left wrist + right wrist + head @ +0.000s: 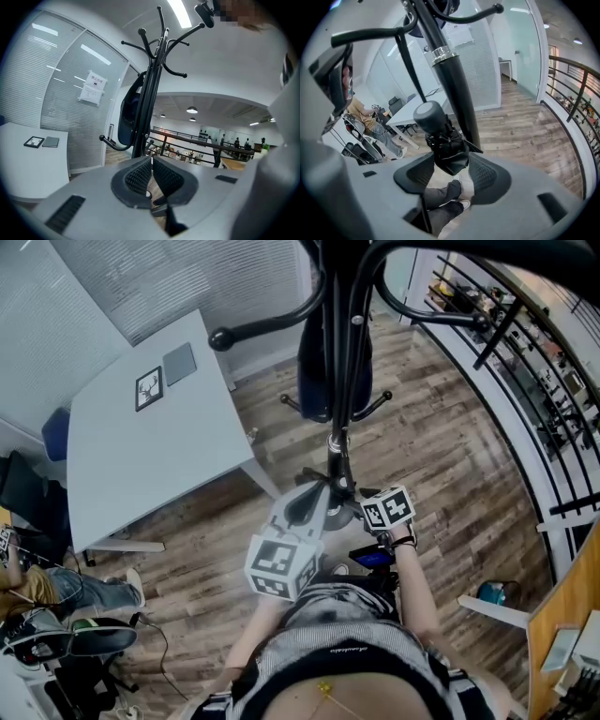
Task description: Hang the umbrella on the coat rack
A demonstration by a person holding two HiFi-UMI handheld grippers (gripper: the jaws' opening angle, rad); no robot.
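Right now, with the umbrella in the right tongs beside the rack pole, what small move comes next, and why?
Probably ease the right tongs down slightly to test the hang: they grip the folded umbrella beside the coat rack pole, and a thin strap seems to run taut from its handle to an arm above.

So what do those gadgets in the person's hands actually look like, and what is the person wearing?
The left gripper and right gripper match: a smooth light grey plastic body with two black, finely textured pads. Each carries a white cube printed with black square markers. The person wears a grey-and-white striped top and a dark wristband.
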